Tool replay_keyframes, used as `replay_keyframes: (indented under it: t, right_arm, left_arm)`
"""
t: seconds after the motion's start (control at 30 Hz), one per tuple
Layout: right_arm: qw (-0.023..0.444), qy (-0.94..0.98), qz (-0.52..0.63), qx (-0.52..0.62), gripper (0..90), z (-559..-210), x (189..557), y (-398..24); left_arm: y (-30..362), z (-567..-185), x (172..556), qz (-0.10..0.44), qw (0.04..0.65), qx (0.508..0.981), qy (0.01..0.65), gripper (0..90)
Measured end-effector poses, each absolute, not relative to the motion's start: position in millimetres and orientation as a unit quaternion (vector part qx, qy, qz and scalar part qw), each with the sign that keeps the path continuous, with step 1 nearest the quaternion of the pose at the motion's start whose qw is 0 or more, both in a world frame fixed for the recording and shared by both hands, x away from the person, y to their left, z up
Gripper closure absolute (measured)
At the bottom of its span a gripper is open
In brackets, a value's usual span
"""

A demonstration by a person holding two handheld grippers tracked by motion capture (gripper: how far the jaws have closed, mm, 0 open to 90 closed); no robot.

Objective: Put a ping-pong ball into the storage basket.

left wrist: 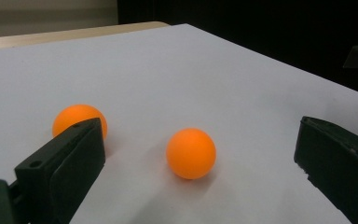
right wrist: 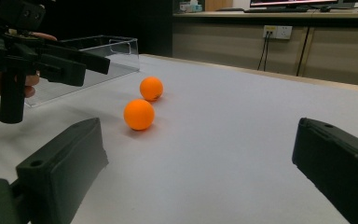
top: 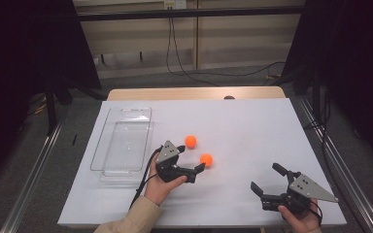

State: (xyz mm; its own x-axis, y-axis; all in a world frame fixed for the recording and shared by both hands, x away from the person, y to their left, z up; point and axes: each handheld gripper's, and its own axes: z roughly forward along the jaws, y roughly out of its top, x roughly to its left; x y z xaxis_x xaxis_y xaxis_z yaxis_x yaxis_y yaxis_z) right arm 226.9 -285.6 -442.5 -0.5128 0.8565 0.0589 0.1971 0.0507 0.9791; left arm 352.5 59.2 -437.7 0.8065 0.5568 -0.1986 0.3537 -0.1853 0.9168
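Risk: the near ball could be knocked away rather than caught — it is round, light by the look of it, and free on the smooth white table, so a jaw that touches one side first would likely send it rolling.
Second risk: the far ball lies near the first; a wide sweep might nudge both.
Left tool: held spread wide, nothing gripped. In the left gripper view the near ball is seen between the jaws but ahead of them, touched by neither; the far ball is partly hidden behind one jaw.
Right tool: also released and empty, held well apart from both balls at the table's near right.
Where the balls lie: on the table's middle, just right of the clear tray — outside it.
Tray: appears empty, its walls transparent.
Judgement: a slow, centred closing is called for.
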Motion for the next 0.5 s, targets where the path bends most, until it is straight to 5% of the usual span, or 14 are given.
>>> replay_keyframes:
  t: [0.5]
  right_arm:
    - [0.292, 0.663, 0.564, 0.397, 1.7, -442.4, 226.9, -285.5]
  left_arm:
    - [54.4, -440.0, 357.0, 0.088, 0.555, 0.77, 0.304, 1.7]
